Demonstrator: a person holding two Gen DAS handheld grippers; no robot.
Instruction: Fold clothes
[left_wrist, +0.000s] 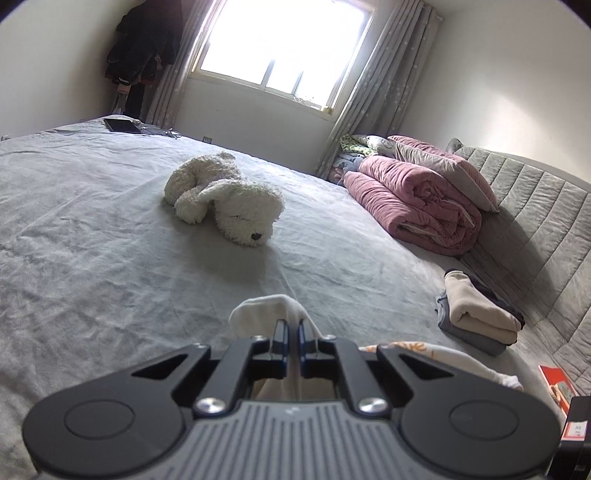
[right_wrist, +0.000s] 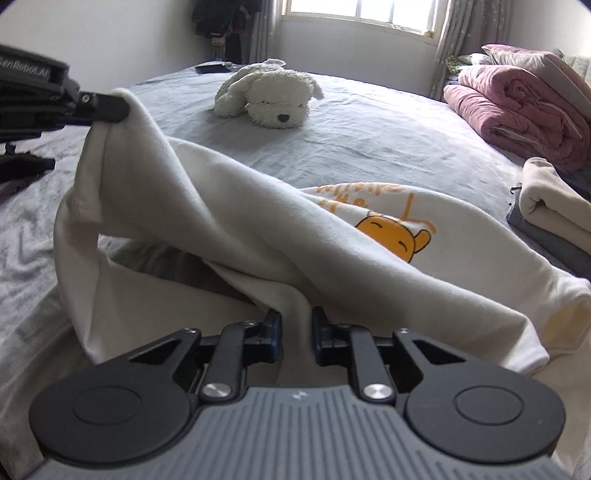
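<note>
White T-shirt (right_wrist: 229, 229), orange cartoon print up, spread on the grey bed (right_wrist: 369, 140) directly ahead of both tools, partly lifted off the sheet. Pinched at one edge by the left gripper (right_wrist: 123, 107), raised up and to the left of the right gripper (right_wrist: 296, 332). Clamped on a lower fold between the right gripper's fingers, cloth running straight up from them. Seen bunched between the left gripper's closed fingertips (left_wrist: 282, 334).
</note>
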